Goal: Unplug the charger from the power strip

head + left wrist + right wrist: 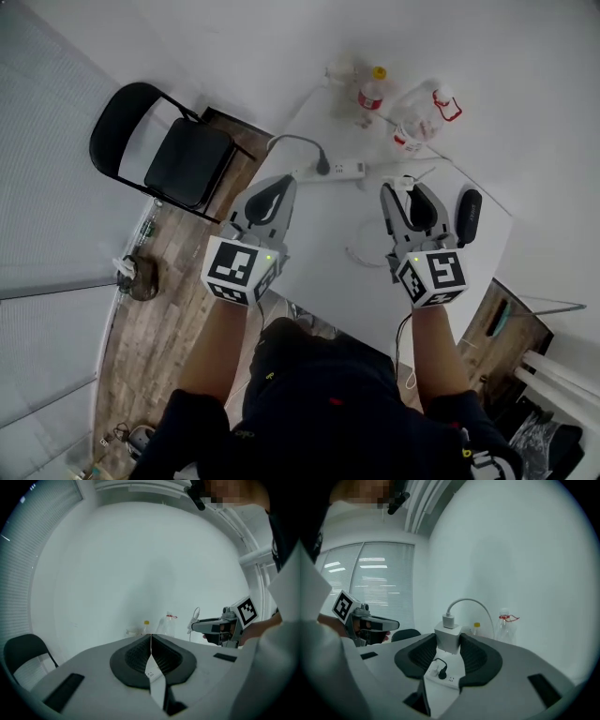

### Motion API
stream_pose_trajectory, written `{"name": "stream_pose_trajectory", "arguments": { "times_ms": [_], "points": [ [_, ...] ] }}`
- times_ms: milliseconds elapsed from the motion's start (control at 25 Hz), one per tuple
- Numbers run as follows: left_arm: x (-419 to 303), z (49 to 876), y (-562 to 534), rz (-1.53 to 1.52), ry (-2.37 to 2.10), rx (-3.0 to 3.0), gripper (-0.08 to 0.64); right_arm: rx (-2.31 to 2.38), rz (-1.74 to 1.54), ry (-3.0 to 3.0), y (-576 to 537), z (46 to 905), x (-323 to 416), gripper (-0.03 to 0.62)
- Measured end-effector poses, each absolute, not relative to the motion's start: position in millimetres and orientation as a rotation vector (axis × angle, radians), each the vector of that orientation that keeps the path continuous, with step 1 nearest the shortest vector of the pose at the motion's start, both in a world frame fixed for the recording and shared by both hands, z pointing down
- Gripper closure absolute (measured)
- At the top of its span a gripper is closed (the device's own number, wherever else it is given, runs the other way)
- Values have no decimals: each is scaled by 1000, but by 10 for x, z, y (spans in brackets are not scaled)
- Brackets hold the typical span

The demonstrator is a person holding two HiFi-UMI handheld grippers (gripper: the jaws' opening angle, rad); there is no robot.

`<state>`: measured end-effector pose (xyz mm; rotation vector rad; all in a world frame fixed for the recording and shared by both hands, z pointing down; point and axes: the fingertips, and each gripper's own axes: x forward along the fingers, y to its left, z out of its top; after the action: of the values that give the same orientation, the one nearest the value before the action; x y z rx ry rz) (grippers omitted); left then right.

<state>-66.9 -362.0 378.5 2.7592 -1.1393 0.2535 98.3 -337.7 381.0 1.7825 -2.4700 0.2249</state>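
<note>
My right gripper [405,193] is shut on the white charger [403,182], which hangs in the air above the white table [319,262], clear of the power strip [341,172]. In the right gripper view the charger [448,638] sits between the black pads, its white cable [471,602] arching up and back. Far below between the jaws lies the power strip [449,680] with a black plug [442,671] still in it. My left gripper [277,187] is shut on nothing, raised beside the right one; its tips [151,637] meet in a thin line.
A black cord runs from the black plug [322,167] off the table's far edge. Two or three plastic bottles [418,116] stand at the back of the table. A black oblong object [467,216] lies at the right. A black folding chair [173,150] stands on the wood floor to the left.
</note>
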Motion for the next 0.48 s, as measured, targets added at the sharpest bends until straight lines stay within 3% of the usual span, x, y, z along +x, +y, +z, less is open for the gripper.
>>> {"name": "stream_pose_trajectory", "arguments": {
  "times_ms": [480],
  "points": [
    [-925, 2778, -2757, 159, -1314, 2829, 537, 1766, -9, -2651, -2592, 2622, 1241, 425]
  ]
}}
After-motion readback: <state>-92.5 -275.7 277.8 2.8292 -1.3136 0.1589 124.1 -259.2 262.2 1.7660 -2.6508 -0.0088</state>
